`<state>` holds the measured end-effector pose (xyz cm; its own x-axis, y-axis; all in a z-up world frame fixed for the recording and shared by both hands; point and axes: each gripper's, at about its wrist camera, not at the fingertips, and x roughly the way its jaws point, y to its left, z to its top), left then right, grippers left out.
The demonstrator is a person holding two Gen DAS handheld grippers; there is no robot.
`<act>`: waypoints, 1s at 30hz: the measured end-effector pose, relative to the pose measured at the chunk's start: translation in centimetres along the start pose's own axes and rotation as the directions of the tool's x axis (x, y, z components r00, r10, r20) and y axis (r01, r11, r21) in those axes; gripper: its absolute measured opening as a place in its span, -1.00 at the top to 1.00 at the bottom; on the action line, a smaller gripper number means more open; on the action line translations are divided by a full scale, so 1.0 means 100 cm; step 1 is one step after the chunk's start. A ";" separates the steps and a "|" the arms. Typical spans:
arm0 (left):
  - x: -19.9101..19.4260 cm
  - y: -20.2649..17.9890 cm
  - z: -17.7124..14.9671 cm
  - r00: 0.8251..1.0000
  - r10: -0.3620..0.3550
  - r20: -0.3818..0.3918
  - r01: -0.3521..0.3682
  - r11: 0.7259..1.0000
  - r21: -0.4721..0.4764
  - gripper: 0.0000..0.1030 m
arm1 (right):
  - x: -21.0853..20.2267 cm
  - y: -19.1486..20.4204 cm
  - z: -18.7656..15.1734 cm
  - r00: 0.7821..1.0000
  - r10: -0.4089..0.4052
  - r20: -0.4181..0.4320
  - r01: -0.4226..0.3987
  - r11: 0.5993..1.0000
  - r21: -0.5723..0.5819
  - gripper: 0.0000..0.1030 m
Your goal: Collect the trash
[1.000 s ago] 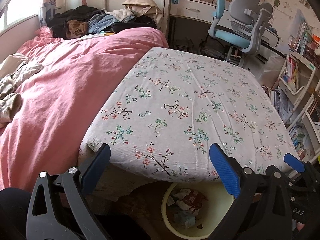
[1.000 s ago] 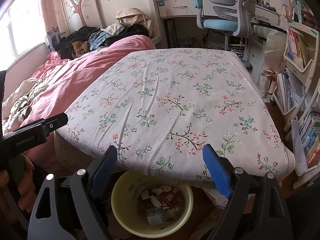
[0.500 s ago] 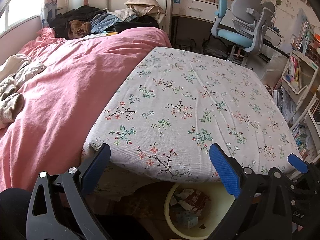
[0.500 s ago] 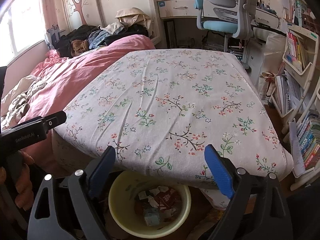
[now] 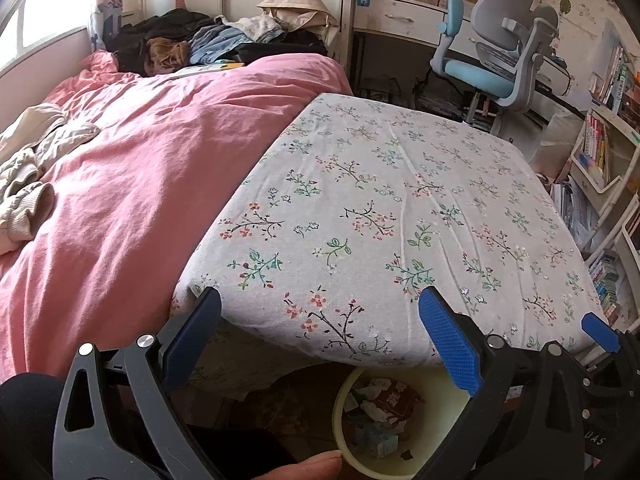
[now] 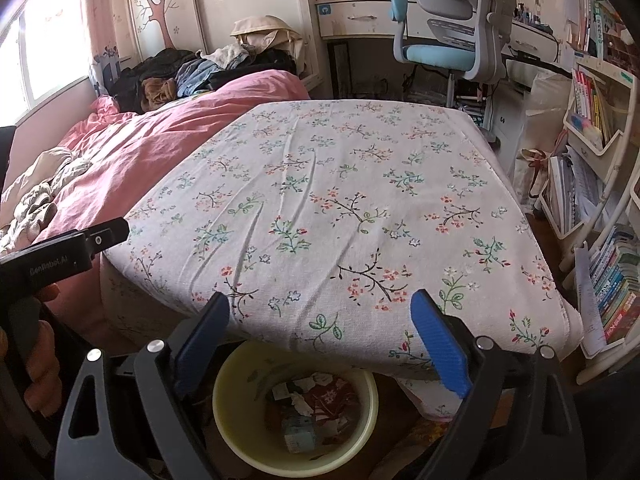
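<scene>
A pale yellow bin [image 6: 236,432] stands on the floor below the near edge of the floral-clothed table [image 6: 340,200]. It holds crumpled paper and a red wrapper [image 6: 332,396]. The bin also shows in the left wrist view [image 5: 424,464], with the trash [image 5: 384,404] inside. My left gripper [image 5: 320,320] is open and empty, at the table's near edge. My right gripper [image 6: 320,320] is open and empty, above the bin. The left gripper's body [image 6: 60,256] shows at the left of the right wrist view.
A bed with a pink duvet [image 5: 120,184] lies left of the table, with clothes [image 5: 208,44] piled at its head. A blue-grey desk chair [image 5: 492,60] and a desk stand behind the table. Bookshelves [image 6: 592,160] line the right side.
Both grippers have drawn back and risen slightly; the views shift a little. Both stay open and empty. The bin and its trash have not moved.
</scene>
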<state>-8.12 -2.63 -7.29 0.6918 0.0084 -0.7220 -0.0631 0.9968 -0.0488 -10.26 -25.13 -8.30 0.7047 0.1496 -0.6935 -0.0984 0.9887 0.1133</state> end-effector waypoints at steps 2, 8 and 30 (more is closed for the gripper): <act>0.000 0.000 0.000 1.000 0.004 0.002 -0.004 1.000 0.000 -0.86 | 0.000 0.000 0.000 1.000 -0.001 0.000 0.001 1.000 -0.002 -0.71; -0.001 0.002 0.001 1.000 0.017 0.009 -0.017 1.000 -0.007 -0.86 | -0.001 0.001 -0.001 1.000 -0.004 0.004 0.004 1.000 -0.006 -0.71; -0.002 0.002 0.001 1.000 0.019 0.013 -0.019 1.000 -0.005 -0.86 | -0.002 0.002 -0.001 1.000 -0.009 0.011 0.009 1.000 -0.010 -0.71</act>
<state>-8.18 -2.44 -7.07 0.6997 0.0288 -0.7139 -0.0798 0.9961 -0.0381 -10.53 -24.99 -8.20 0.7129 0.1405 -0.6870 -0.0992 0.9901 0.0996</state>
